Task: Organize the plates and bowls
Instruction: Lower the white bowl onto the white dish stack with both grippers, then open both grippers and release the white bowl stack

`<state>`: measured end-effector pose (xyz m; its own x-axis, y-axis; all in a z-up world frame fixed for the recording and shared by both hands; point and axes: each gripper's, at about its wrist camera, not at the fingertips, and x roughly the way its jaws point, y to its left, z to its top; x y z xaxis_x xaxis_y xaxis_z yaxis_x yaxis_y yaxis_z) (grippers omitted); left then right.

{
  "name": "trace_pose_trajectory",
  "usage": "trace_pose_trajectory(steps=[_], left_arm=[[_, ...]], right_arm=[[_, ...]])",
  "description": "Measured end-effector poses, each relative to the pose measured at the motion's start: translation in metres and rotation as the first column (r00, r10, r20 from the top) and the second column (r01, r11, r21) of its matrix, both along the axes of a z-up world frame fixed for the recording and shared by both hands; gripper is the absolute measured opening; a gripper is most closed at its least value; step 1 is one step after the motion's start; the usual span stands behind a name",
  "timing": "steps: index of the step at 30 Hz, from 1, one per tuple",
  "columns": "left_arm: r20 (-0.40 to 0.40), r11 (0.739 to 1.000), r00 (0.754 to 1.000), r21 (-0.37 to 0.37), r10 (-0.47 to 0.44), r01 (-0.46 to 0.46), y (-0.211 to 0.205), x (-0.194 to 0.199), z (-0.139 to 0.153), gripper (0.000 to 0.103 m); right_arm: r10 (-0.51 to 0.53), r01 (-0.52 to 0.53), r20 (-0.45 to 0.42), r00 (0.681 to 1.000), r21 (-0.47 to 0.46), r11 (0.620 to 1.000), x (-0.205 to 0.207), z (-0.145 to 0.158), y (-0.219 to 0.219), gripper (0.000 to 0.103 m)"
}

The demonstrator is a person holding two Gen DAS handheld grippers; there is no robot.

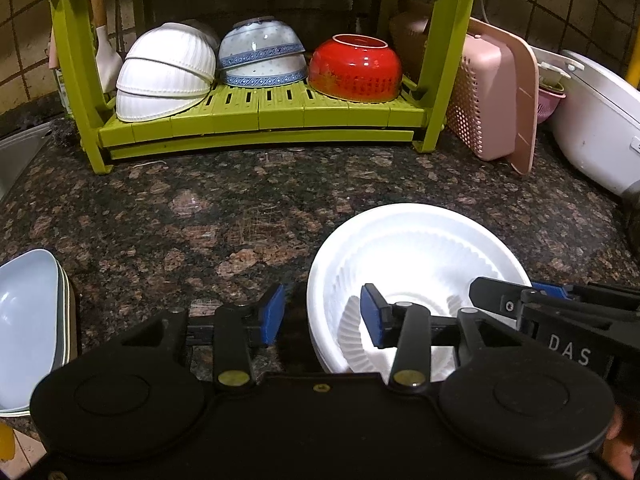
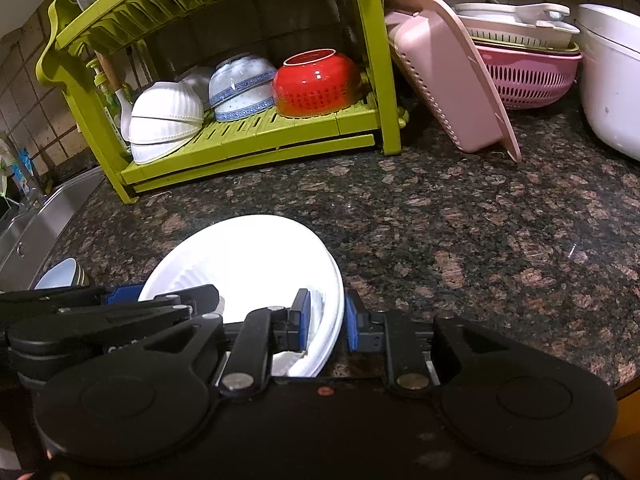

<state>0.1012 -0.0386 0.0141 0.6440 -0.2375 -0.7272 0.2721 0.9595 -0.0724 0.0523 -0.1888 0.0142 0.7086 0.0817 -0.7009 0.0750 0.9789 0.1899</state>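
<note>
Granite surface (image 2: 440, 220): green rack (image 2: 248, 140) at back
Left hand-held gripper (image 1: 322, 320): open, straddling plates (image 1: 416, 248) rim
Right hand-held gripper (image 2: 328, 320): open, straddling rim

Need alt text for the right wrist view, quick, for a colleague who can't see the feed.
The right gripper, jaws open, straddles the near rim of a stack of white plates on a dark granite counter, with the left gripper at the stack's left edge. Behind stands a green dish rack holding upturned white, blue-patterned and red bowls.

Speckled brown granite counter (image 2: 460, 216), beige tiled wall (image 1: 24, 20), steel sink (image 2: 36, 224)
</note>
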Motion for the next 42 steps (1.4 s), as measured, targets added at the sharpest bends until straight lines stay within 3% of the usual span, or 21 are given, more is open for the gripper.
trace_pose_trajectory(steps=[12,25,37,42], left_arm=[[-0.018,1.0,1.0,-0.011,0.024,-0.024,0.003,0.003,-0.002,0.051],[-0.013,0.999,0.999,-0.006,0.034,-0.034,0.004,0.003,-0.001,0.052],[0.045,0.998,0.997,0.01,0.057,-0.057,0.008,-0.007,0.005,0.053],[0.082,0.997,0.994,0.011,0.073,-0.074,0.01,-0.013,0.009,0.057]], right_arm=[[0.004,-0.004,0.001,1.0,0.001,1.0,0.002,0.0,0.0,0.026],[0.011,-0.011,0.011,1.0,-0.012,1.0,0.002,0.0,0.001,0.039],[0.021,-0.019,0.057,0.998,-0.034,0.999,-0.005,0.006,0.002,0.045],[0.024,-0.019,0.082,0.996,-0.054,0.998,-0.009,0.01,0.002,0.048]])
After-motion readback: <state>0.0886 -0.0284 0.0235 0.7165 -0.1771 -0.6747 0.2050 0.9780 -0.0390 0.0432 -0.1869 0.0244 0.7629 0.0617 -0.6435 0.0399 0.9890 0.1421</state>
